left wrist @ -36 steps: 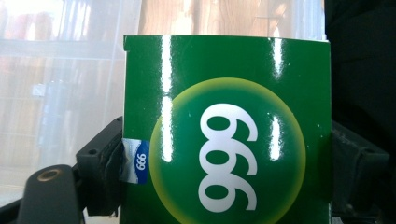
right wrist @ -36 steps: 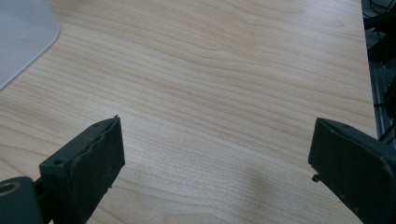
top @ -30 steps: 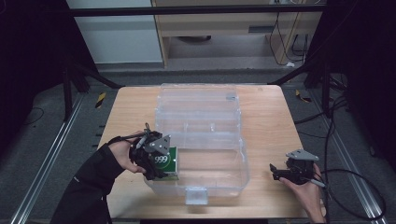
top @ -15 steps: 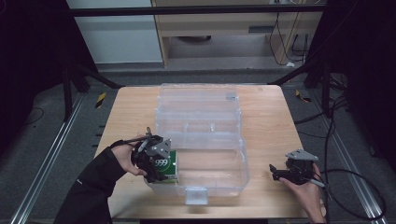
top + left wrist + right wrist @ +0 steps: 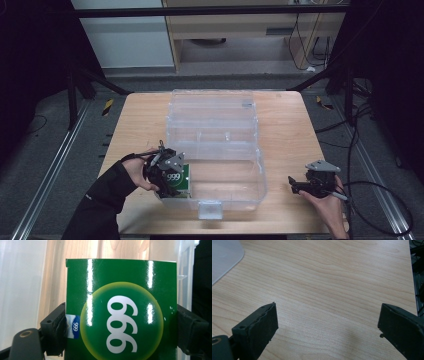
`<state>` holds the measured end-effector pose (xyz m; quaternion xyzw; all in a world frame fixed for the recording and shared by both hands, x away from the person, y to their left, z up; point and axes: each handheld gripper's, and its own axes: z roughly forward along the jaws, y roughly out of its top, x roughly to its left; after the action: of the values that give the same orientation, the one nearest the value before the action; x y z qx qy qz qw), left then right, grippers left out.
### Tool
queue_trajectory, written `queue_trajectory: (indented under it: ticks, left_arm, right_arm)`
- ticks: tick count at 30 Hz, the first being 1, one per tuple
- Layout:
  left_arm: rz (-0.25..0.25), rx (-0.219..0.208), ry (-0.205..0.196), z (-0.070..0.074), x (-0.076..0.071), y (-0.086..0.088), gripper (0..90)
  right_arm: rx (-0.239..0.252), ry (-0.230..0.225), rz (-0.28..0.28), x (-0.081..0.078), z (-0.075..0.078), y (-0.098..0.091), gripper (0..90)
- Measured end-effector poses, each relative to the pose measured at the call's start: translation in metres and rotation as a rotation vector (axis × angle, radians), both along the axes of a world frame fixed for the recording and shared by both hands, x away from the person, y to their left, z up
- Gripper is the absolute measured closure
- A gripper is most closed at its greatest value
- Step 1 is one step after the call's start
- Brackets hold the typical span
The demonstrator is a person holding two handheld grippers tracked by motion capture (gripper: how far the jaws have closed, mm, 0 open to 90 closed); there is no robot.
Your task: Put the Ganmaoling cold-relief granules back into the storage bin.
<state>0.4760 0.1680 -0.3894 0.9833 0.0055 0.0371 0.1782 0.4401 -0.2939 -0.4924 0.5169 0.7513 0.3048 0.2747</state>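
A green box [image 5: 179, 179] printed with white "999" on a yellow-green disc is clamped in my left gripper [image 5: 167, 175], at the front left corner of a clear plastic storage case [image 5: 220, 150]. In the left gripper view the green box [image 5: 120, 312] spans the whole gap, both black jaws pressed on its sides, with my left gripper [image 5: 120, 332] shut on it. My right gripper [image 5: 300, 185] rests low over the table to the right of the case. Its jaws stand wide apart over bare wood, and my right gripper [image 5: 327, 327] holds nothing.
The case stands open on the wooden table [image 5: 290, 125], its lid lying flat toward the far side and a clasp [image 5: 209, 209] at the front. A rounded clear corner of the case [image 5: 224, 257] lies ahead left of the right gripper. Dark frame legs flank the table.
My left gripper with the green box has shifted slightly toward the front left corner of the case. The right gripper has stayed where it was.
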Motion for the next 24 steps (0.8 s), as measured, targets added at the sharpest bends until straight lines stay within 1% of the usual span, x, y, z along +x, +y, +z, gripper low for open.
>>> queue_trajectory:
  ticks: [4,11,22,24]
  left_arm:
    - [0.002,0.010,0.002,-0.0027,0.0004,-0.0005,14.4]
    - [0.003,0.008,0.002,-0.0070,0.0004,0.0002,14.0]
    - [0.002,0.018,0.002,-0.0085,0.0011,-0.0002,13.3]
    - [0.007,-0.012,0.000,-0.0054,0.0015,0.0010,13.4]
  right_arm:
    - [0.000,0.001,0.000,0.0000,-0.0001,0.0000,3.1]
    - [0.001,0.001,0.001,0.0000,0.0000,0.0000,3.0]
    - [0.002,0.004,0.001,0.0000,0.0000,0.0001,3.1]
    - [0.001,0.004,0.002,0.0000,0.0000,0.0001,3.1]
